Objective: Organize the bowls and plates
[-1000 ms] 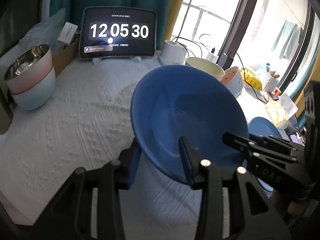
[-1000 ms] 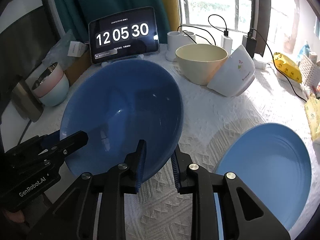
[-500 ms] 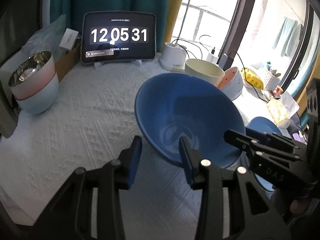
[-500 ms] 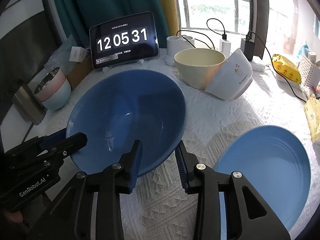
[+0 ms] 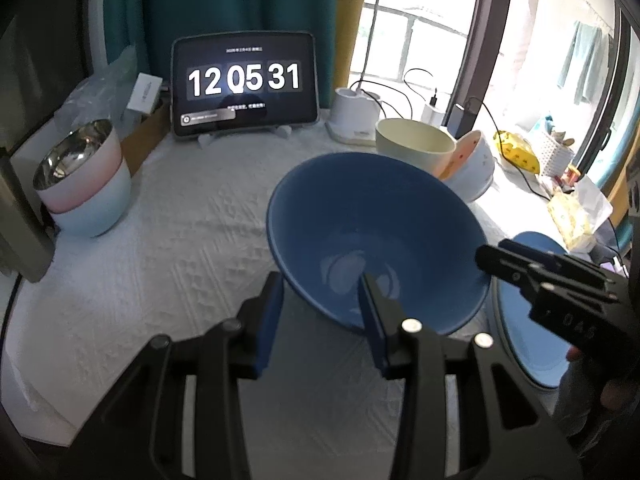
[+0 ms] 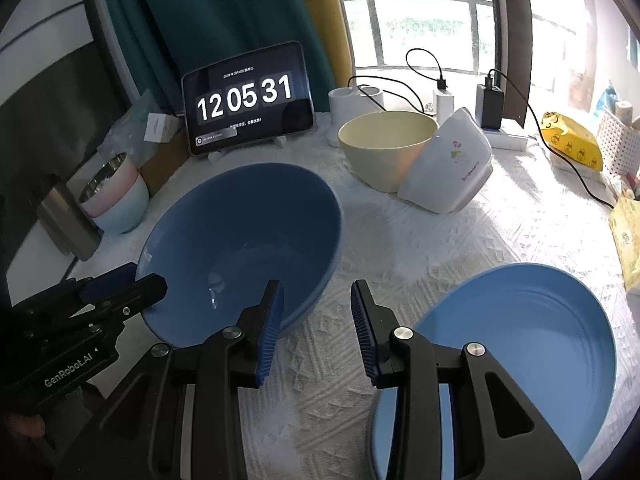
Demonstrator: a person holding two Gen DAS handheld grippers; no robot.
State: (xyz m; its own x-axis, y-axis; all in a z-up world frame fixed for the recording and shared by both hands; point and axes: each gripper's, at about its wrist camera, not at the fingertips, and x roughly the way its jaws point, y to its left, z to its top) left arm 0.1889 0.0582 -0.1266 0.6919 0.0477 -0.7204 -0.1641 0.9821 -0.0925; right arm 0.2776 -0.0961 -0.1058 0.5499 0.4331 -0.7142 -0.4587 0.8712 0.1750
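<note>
A large dark blue bowl (image 5: 376, 232) (image 6: 244, 236) sits upright on the white cloth. My left gripper (image 5: 320, 304) stands open astride the bowl's near rim, one finger inside and one outside, with no visible press. In the right wrist view it (image 6: 132, 284) sits at the bowl's left rim. My right gripper (image 6: 316, 304) is open just off the bowl's right rim, only cloth between its fingers. A light blue plate (image 6: 520, 340) lies to its right.
A cream bowl (image 6: 384, 148) stands at the back with a white bowl (image 6: 448, 168) leaning on it. Stacked pink and pale blue bowls (image 5: 84, 184) sit far left. A tablet clock (image 5: 244, 84), chargers and cables line the back edge.
The blue bowl has come down from a tilt to rest flat on the cloth. My right gripper has let go of its rim and drawn back. The left gripper stays at the rim.
</note>
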